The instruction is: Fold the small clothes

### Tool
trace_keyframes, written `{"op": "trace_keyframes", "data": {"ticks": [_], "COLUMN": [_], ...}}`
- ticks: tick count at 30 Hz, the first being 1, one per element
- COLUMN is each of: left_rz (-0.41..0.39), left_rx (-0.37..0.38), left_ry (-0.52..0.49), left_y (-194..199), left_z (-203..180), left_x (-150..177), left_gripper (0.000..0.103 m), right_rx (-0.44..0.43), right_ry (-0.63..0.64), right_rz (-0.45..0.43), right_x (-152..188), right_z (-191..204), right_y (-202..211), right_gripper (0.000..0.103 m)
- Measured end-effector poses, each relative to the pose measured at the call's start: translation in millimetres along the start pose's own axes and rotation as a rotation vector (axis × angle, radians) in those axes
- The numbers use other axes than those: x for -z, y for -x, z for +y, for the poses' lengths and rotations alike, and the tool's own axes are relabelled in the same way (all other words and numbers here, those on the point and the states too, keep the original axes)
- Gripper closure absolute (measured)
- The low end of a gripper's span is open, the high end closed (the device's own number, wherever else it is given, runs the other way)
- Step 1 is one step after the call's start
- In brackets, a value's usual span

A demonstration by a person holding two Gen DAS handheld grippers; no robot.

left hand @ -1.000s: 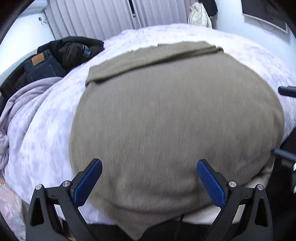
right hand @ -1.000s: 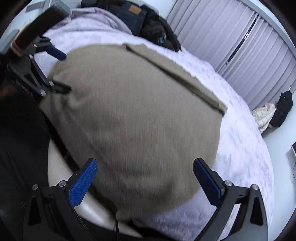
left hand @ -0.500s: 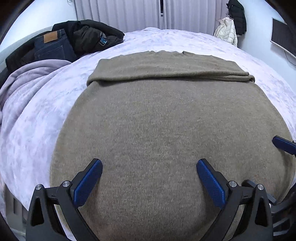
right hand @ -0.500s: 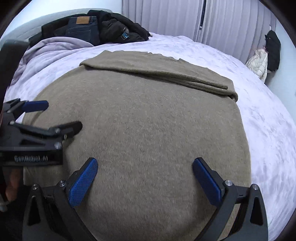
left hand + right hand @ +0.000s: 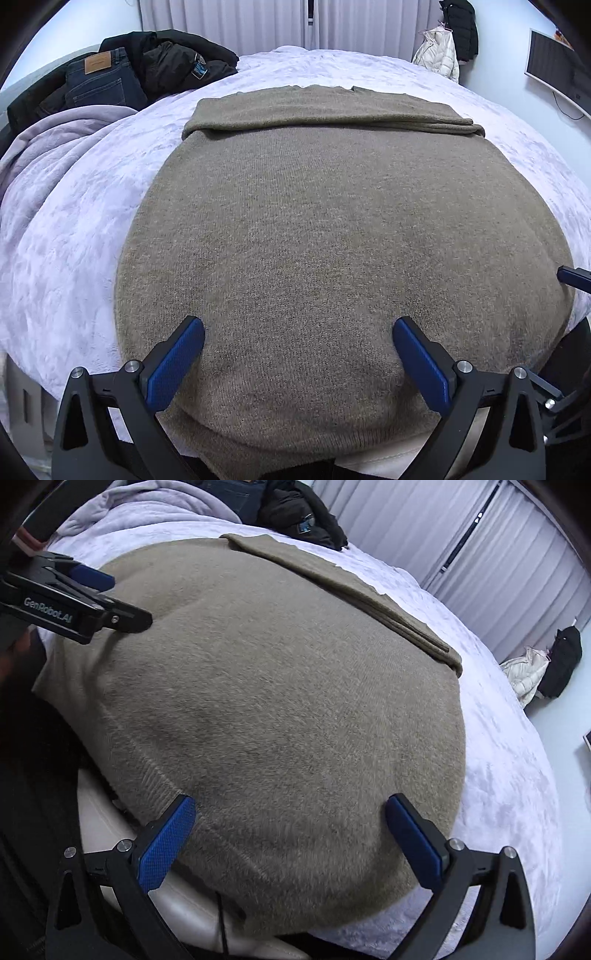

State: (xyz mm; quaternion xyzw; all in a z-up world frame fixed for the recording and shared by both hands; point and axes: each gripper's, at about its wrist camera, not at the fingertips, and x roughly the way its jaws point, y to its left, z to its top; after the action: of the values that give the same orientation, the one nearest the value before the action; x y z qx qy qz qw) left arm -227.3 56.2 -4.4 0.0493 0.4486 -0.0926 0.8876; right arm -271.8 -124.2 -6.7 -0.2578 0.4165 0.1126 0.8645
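A brown knit sweater (image 5: 332, 236) lies flat on the bed, its far part folded over into a band (image 5: 325, 110); it also shows in the right wrist view (image 5: 280, 701). Its near hem hangs over the bed's front edge. My left gripper (image 5: 298, 339) is open and empty, low over the sweater's near left part; it also shows from the side in the right wrist view (image 5: 107, 598). My right gripper (image 5: 290, 819) is open and empty over the near right hem corner. One of its fingertips (image 5: 576, 277) shows at the right edge of the left wrist view.
The bed has a pale lilac fleece cover (image 5: 74, 229). Dark jeans (image 5: 99, 81) and a black jacket (image 5: 177, 62) are piled at the far left, with a bunched lilac blanket (image 5: 48, 140) beside them. Curtains and hanging coats (image 5: 443, 48) stand behind the bed. A monitor (image 5: 554, 70) hangs at right.
Both grippers stay open and empty. The left gripper has moved in over the sweater's near left part. The right view has swung back towards the near right hem corner.
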Motion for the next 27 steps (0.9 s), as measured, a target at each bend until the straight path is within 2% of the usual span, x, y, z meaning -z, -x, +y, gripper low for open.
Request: {"op": "trace_keyframes", "data": {"ticks": [3,5,7,10,13,15,17,19,22,24,27], "left_rz": [-0.027,-0.045,-0.043,0.029,0.138,0.183,0.122,0.059,0.003,-0.005,0.034], "left_rx": [-0.017,-0.035,-0.033,-0.025,-0.026,-0.006,-0.017,-0.045,-0.042,-0.009,0.035], "left_ry": [-0.027,-0.045,-0.014,0.083,0.18,0.209,0.14,0.054,0.024,0.041,0.05], "left_y": [2,-1,-10,-38,-73,-87,-79,-64,-36,-21,-6], "left_z": [-2,-2,3,16,33,38,33,24,24,30,41], "left_x": [-16,-42,-74,-121,-142,-132,-115,-88,-50,-28,-3], "left_gripper": [0.0,0.0,0.0,0.0,0.0,0.0,0.0,0.0,0.0,0.0,0.0], "right_rx": [-0.074,-0.071,-0.061,-0.056,-0.021,-0.033,-0.071,-0.039,-0.017,-0.043,-0.079], "right_ry": [-0.062,-0.103,-0.162,-0.318,-0.461,-0.522,-0.549,-0.496,-0.429,-0.428,-0.361], "right_rz": [-0.053,-0.089,-0.097,-0.059,0.062,0.137,0.159,0.088,-0.003,-0.04,-0.068], "right_x": [-14,-37,-64,-108,-134,-131,-118,-102,-71,-50,-18], "right_z": [-13,-28,-50,-90,-117,-122,-115,-99,-75,-67,-51], "right_y": [17,17,8,-21,-63,-83,-89,-76,-50,-35,-13], "right_gripper": [0.001,0.001,0.001,0.001,0.001,0.001,0.001,0.001,0.001,0.001,0.001]}}
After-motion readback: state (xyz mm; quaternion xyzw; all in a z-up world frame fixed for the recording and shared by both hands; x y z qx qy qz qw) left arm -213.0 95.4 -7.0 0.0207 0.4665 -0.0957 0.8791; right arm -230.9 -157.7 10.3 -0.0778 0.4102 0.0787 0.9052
